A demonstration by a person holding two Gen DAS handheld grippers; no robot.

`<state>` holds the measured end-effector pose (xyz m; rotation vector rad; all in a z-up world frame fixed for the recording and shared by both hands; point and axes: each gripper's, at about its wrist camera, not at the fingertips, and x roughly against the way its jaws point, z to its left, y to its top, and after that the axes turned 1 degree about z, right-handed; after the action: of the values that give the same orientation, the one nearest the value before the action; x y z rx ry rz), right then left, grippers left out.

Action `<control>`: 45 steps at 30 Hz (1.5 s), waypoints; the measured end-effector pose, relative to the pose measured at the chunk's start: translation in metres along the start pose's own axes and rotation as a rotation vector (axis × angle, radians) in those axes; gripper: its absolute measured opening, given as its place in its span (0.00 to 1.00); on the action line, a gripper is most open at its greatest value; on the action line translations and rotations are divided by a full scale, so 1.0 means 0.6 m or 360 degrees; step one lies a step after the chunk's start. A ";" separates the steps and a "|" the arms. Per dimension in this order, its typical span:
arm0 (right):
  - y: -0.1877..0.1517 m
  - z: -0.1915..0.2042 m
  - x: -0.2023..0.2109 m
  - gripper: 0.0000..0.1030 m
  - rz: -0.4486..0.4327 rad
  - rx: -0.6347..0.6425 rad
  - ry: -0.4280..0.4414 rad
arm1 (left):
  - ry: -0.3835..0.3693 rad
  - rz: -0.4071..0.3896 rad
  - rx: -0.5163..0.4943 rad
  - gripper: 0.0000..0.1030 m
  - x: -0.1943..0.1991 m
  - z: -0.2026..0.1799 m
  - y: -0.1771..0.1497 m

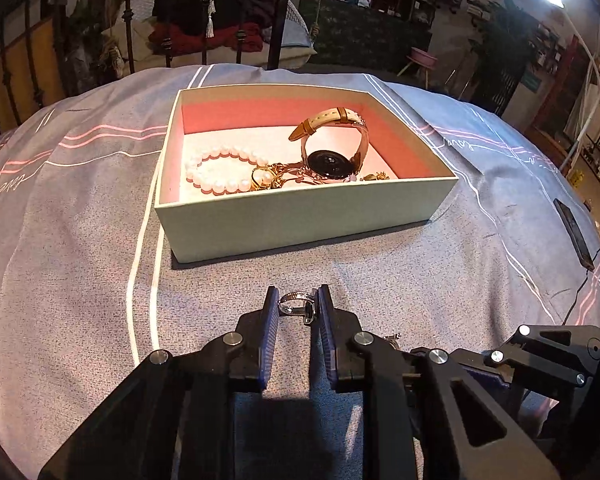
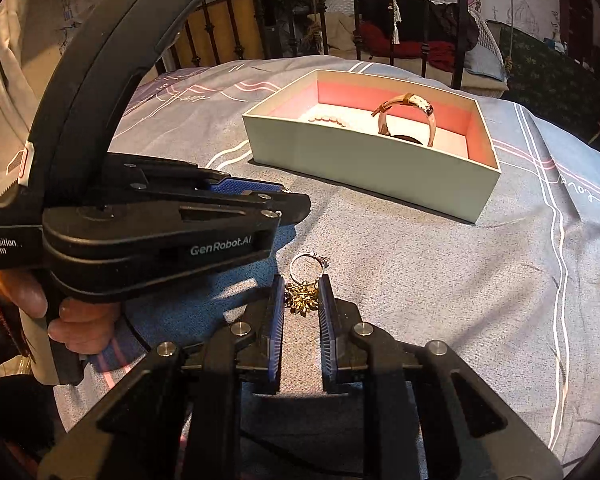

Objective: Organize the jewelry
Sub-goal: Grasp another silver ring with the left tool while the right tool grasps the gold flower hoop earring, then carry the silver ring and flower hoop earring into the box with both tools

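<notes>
My left gripper [image 1: 298, 306] is shut on a silver ring [image 1: 296, 304], held just above the grey bedspread in front of the box. My right gripper [image 2: 302, 298] is shut on a gold flower-shaped piece [image 2: 302, 299]; a second silver ring [image 2: 308, 266] with a stone lies on the cover just beyond its tips. The open pale-green box [image 1: 300, 216] with a pink lining holds a pearl bracelet [image 1: 220, 170], a watch [image 1: 332, 148] with a tan strap, and gold pieces [image 1: 268, 178]. The box also shows in the right wrist view [image 2: 372, 164].
The left gripper's body [image 2: 160, 216] and the hand holding it fill the left of the right wrist view. A dark phone [image 1: 574, 234] lies at the bed's right edge. A black iron bed rail [image 1: 204, 12] and piled clothes stand behind the box.
</notes>
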<state>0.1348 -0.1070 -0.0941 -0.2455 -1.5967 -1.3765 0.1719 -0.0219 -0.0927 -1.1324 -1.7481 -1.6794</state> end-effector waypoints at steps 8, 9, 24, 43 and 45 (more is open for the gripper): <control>0.003 -0.005 0.015 0.17 -0.0067 -0.0024 -0.0008 | -0.0015 -0.0063 0.0094 0.18 0.032 0.016 0.010; 0.003 -0.007 0.017 0.17 -0.0074 -0.0028 -0.0004 | -0.0013 -0.0074 0.0096 0.18 0.036 0.015 0.012; 0.084 -0.039 0.061 0.17 -0.0312 -0.0030 -0.0108 | 0.0058 -0.0267 0.0052 0.19 0.071 -0.013 0.093; 0.185 -0.118 -0.003 0.18 -0.0358 -0.0146 -0.0203 | 0.0155 -0.0261 0.0079 0.19 0.016 0.000 0.186; 0.184 -0.120 -0.008 0.18 -0.0350 -0.0153 -0.0202 | 0.0152 -0.0247 0.0074 0.19 0.008 0.001 0.187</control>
<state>0.2507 -0.1284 -0.0348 -0.2234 -1.7035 -1.6374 0.2597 -0.0296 -0.0229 -0.9013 -1.8450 -1.7422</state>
